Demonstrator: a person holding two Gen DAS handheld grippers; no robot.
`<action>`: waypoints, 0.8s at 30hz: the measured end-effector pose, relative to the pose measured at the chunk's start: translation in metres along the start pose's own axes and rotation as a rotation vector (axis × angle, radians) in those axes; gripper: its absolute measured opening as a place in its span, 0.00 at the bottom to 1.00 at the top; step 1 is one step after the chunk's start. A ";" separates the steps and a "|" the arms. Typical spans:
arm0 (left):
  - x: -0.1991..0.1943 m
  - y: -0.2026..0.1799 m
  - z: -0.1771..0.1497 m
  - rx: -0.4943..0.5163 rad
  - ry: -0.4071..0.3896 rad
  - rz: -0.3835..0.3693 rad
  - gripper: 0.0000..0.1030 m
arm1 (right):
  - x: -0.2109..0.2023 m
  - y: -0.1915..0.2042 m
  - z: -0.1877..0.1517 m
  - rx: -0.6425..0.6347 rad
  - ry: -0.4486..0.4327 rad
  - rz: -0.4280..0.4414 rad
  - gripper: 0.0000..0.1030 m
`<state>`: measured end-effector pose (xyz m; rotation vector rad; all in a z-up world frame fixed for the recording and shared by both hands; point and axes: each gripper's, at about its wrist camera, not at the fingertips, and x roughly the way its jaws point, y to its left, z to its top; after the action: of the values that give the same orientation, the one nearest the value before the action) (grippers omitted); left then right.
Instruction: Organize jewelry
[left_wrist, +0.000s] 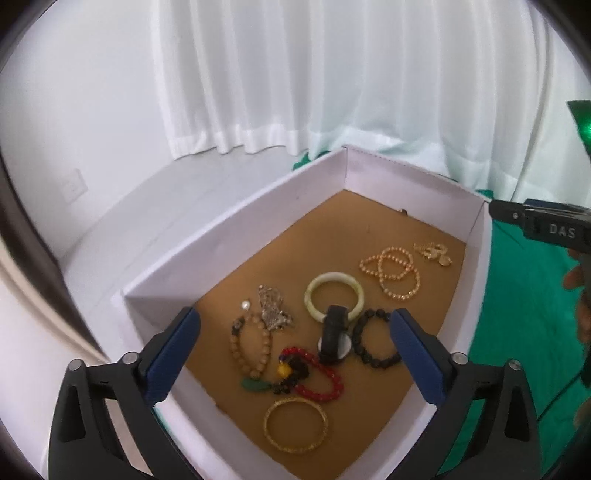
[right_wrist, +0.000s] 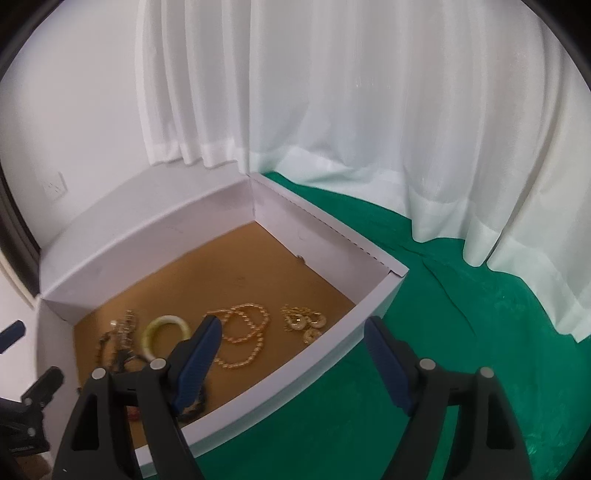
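Observation:
A white box (left_wrist: 236, 218) with a brown floor holds the jewelry. In the left wrist view I see a gold bangle (left_wrist: 295, 424), a red bead bracelet (left_wrist: 325, 376), a black watch (left_wrist: 333, 334), a pale jade bangle (left_wrist: 334, 295), a black bead bracelet (left_wrist: 373, 339), a wooden bead bracelet (left_wrist: 251, 347), a silver brooch (left_wrist: 273, 308), a gold bead necklace (left_wrist: 391, 271) and gold earrings (left_wrist: 434, 253). My left gripper (left_wrist: 295, 321) is open and empty above them. My right gripper (right_wrist: 293, 328) is open and empty over the box's right wall (right_wrist: 295, 369), near the necklace (right_wrist: 243, 332) and earrings (right_wrist: 304, 323).
The box sits on a green cloth (right_wrist: 443, 332). White curtains (right_wrist: 369, 110) hang behind. A white wall with a socket (left_wrist: 75, 184) lies left. The right gripper's body (left_wrist: 543, 225) shows at the right edge of the left wrist view.

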<state>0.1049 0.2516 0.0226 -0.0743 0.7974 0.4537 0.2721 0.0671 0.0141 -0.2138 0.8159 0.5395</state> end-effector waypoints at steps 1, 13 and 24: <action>-0.003 0.001 0.000 -0.012 -0.012 0.002 0.99 | -0.005 0.002 -0.002 0.000 -0.008 0.005 0.79; -0.001 0.033 0.006 -0.187 0.068 0.003 0.99 | -0.032 0.041 -0.013 -0.028 0.037 0.044 0.79; -0.006 0.049 0.006 -0.209 0.111 0.043 0.99 | -0.036 0.085 -0.016 -0.134 0.078 0.086 0.79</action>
<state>0.0851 0.2946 0.0361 -0.2790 0.8598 0.5765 0.1963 0.1192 0.0320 -0.3256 0.8686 0.6705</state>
